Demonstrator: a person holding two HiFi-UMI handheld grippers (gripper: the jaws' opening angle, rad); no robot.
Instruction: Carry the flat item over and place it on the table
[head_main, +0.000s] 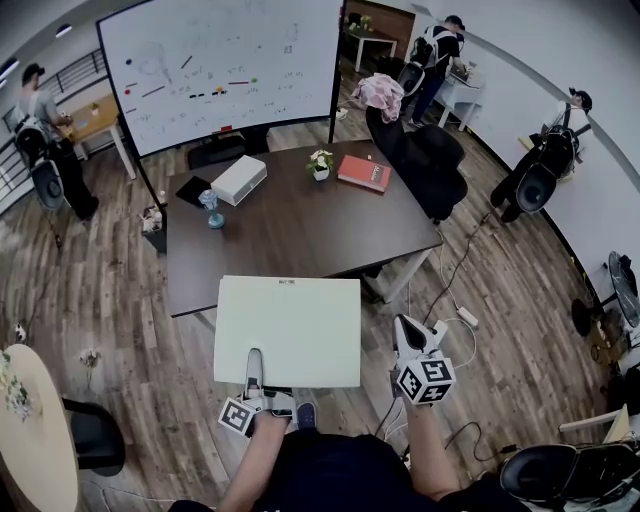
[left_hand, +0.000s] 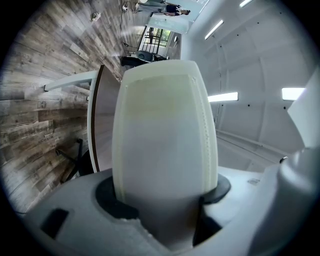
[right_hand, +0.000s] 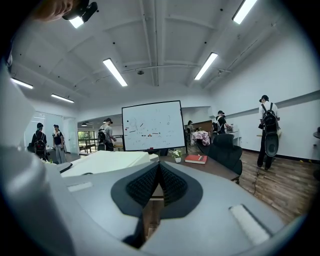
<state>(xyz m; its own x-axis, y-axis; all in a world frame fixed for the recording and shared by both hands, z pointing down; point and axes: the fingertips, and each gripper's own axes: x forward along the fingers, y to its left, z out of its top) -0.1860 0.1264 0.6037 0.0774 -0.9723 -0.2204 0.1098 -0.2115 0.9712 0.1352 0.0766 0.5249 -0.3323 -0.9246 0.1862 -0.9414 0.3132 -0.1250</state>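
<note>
A flat white board (head_main: 290, 325) is held level in the head view, its far edge just over the near edge of the dark brown table (head_main: 290, 235). My left gripper (head_main: 255, 368) is shut on the board's near edge. In the left gripper view the board (left_hand: 165, 135) runs out from between the jaws of the left gripper (left_hand: 165, 202), with the table (left_hand: 102, 125) edge-on beyond it. My right gripper (head_main: 406, 328) hangs to the right of the board, apart from it. Its pads (right_hand: 172, 185) meet with nothing between them. The board (right_hand: 107, 161) shows to its left.
On the table lie a white box (head_main: 239, 180), a red book (head_main: 363, 173), a small potted flower (head_main: 320, 165), a blue bottle (head_main: 212, 210) and a black tablet (head_main: 192, 190). A black chair (head_main: 430, 160) stands at its right. A power strip (head_main: 465, 318) lies on the floor.
</note>
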